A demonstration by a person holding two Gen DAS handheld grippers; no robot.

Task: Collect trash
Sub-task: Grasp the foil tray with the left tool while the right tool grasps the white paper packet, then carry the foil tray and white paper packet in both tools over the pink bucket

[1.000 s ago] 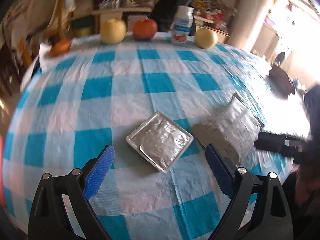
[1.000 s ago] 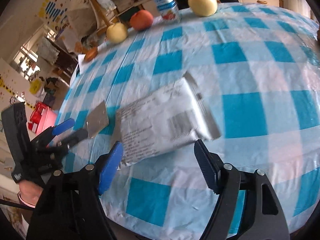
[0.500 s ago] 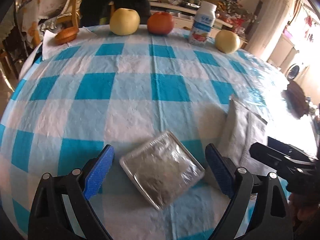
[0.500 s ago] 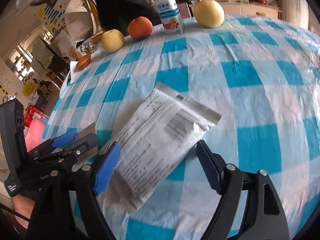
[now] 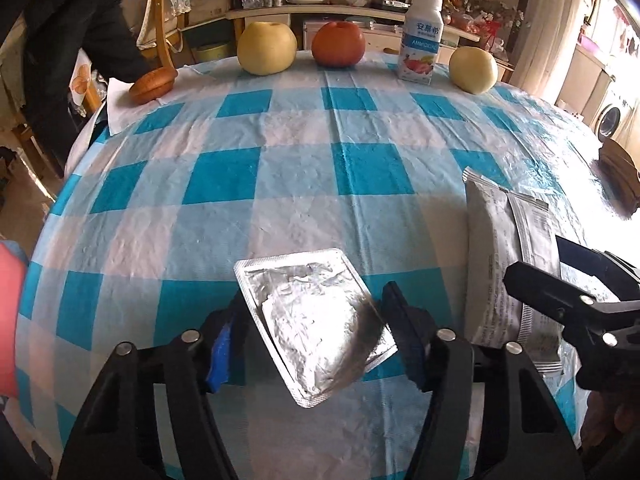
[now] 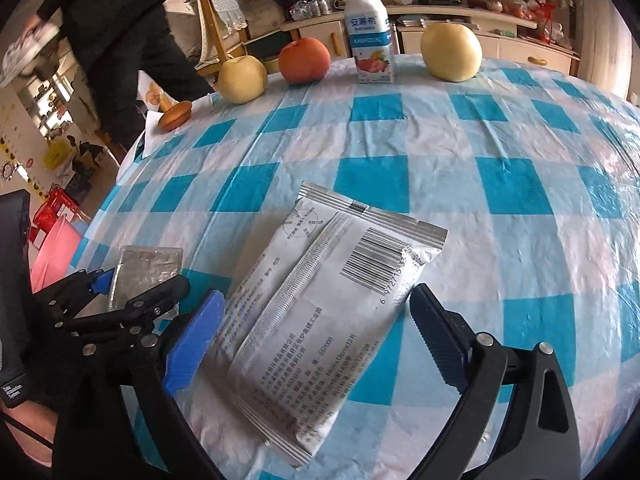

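- Two pieces of trash lie on the table: a square silver foil packet point(image 5: 316, 320) and a longer grey printed pouch point(image 6: 320, 320) with a barcode at one end.
- The left gripper point(image 5: 316, 344) has its two blue-padded fingers drawn in close on either side of the foil packet, which sits between them; whether the pads are really pinching it, I cannot tell.
- The right gripper point(image 6: 316, 344) stands wide, its fingers straddling the pouch with a gap on both sides.
- The two pieces lie near each other at the front of the table, the foil packet to the left of the pouch.
- Along the far edge I count two yellow pears point(image 5: 267, 48) point(image 5: 473, 69), one red-orange fruit point(image 5: 338, 44), one white drink bottle point(image 5: 422, 38) with a blue label standing upright, and one small brown bun point(image 5: 154, 85) on a white paper napkin point(image 5: 116, 108).
- The table wears a crinkly blue-and-white checked cloth point(image 5: 304, 168).
- Behind it are a wooden chair point(image 6: 218, 28) with cloth draped over it, a cluttered counter and cupboards, and something pink down at the left.
- A person in dark clothes point(image 6: 116, 28) stands at the far left, head out of the picture and one hand blurred.
- The pouch's print is too small to read.
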